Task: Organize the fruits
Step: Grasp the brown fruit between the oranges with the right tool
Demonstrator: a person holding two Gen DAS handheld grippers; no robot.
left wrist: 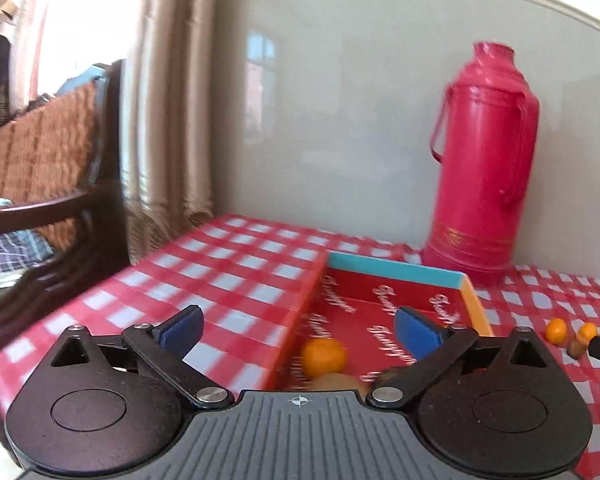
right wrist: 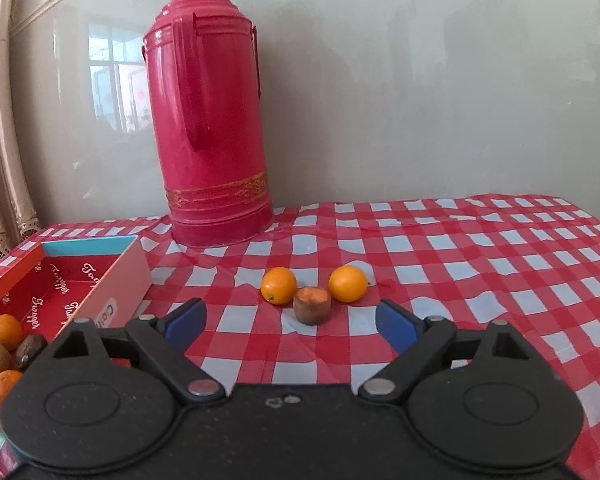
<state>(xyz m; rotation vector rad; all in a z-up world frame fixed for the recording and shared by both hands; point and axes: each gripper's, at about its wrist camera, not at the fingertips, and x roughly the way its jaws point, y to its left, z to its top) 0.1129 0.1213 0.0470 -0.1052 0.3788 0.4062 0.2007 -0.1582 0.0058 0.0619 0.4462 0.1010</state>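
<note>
Two oranges (right wrist: 278, 285) and a brown stub (right wrist: 311, 305) sit together on the checked counter (right wrist: 480, 264), ahead of the right gripper (right wrist: 291, 318), jaws released and empty. The left gripper (left wrist: 298, 330) hovers released over the box (left wrist: 396, 270). The oranges look light, round and prone to rolling; grip across the middle.

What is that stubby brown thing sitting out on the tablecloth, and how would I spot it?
Find the tall red thermos by the wall. In front of it, on the checked tablecloth, lie two oranges. The brown stub sits between them, slightly nearer: squat, dull brown, with a flat orange-pink cut top, unlike its round, bright neighbours.
</note>
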